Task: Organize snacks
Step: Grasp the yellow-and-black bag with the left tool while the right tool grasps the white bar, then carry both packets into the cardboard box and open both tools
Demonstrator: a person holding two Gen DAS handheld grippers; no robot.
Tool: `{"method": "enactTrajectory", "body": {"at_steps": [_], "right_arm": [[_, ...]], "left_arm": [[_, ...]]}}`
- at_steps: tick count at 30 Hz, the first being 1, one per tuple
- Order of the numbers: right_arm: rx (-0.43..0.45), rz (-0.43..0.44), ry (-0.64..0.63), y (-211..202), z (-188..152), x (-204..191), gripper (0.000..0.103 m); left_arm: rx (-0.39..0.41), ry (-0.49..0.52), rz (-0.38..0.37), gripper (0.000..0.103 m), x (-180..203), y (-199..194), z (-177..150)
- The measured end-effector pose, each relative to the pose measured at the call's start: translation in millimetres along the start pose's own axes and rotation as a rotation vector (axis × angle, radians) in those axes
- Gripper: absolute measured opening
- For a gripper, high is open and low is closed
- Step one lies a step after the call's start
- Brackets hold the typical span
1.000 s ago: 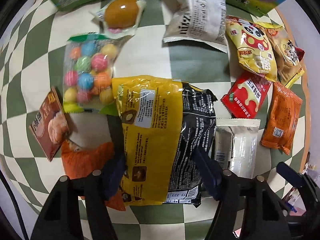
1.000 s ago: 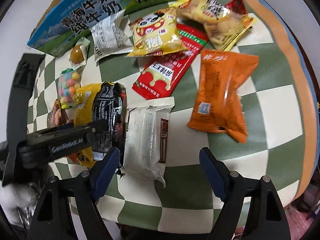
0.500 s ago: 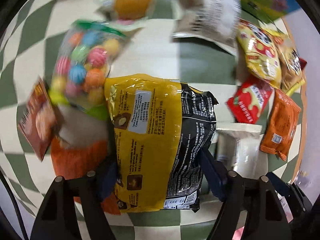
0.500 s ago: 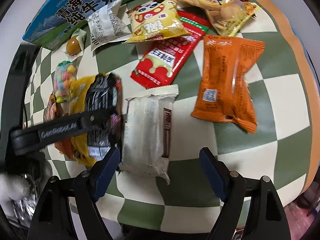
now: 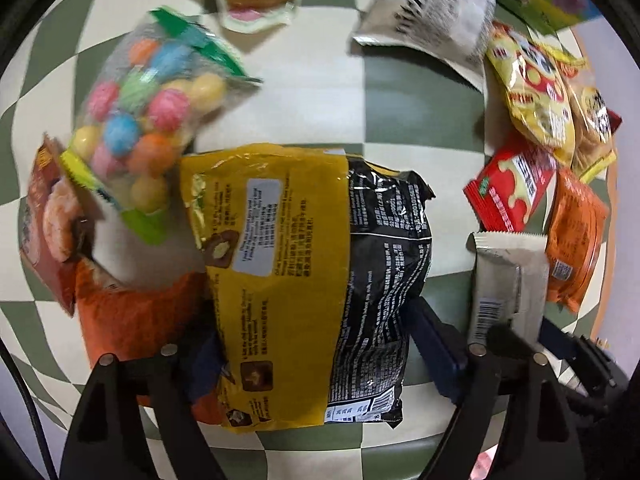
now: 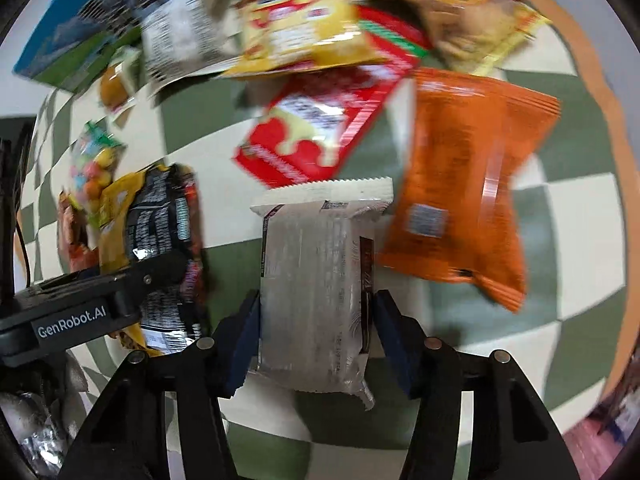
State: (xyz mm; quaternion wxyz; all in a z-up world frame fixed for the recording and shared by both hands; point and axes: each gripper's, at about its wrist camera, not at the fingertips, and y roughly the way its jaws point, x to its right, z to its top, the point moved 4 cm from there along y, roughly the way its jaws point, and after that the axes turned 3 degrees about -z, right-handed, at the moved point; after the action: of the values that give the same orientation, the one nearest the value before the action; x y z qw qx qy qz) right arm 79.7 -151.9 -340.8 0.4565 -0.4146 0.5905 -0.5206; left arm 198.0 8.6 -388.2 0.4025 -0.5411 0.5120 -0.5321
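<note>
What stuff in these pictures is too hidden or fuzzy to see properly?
- Orange packet, left wrist view: mostly covered by the yellow-and-black bag and a finger.
- Writing on the red packet, right wrist view: smeared by motion blur.
- Milk carton, right wrist view: blurred and cut off at the top edge.
- Whether the right gripper truly pinches the white packet: unclear.

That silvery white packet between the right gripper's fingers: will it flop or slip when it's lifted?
The white packet looks fairly flat and boxy, so it will probably hold its shape rather than droop. Its glossy wrapper could be slippery, though the right gripper has a finger at each long side, which should help. It is likely light for its size.
</note>
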Motion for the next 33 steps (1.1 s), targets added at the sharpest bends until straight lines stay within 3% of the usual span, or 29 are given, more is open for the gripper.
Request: {"method": "enactTrajectory", "body": {"at_steps": [4, 6, 10, 13, 19, 23, 27, 33], "right_arm": [[-0.033, 0.031, 0.019, 3, 6, 14, 0.059], [-0.044, 0.023, 0.01, 4, 10, 18, 0.059], [-0.053, -0.006, -0.014, 11, 16, 13, 0.059], [-0.109, 0.045, 0.011, 15, 8, 22, 0.058], [-0.148, 0.049, 0.006, 21, 8, 39, 0.06], [-0.138, 0.008, -0.025, 25, 13, 40, 0.059], [-0.106, -0.03, -0.044, 21, 7, 12, 0.057], [-0.045, -0.042, -0.051, -8, -16, 2, 0.057]], "left_arm": [[-0.039, 0.031, 0.04, 0.091, 10, 18, -1], [-0.016, 0.012, 0.063, 0.084, 8, 17, -6], [-0.004, -0.054, 0.089, 0.084, 3, 13, -24], [-0.04, -0.12, 0.05, 0.084, -1, 20, -38], [-0.06, -0.087, 0.045, 0.088, -5, 40, -44], [-0.036, -0.072, 0.071, 0.085, -3, 48, -39], [0.009, -0.059, 0.091, 0.084, 1, 43, -48], [0.069, -0.027, 0.093, 0.084, -4, 19, -84]]}}
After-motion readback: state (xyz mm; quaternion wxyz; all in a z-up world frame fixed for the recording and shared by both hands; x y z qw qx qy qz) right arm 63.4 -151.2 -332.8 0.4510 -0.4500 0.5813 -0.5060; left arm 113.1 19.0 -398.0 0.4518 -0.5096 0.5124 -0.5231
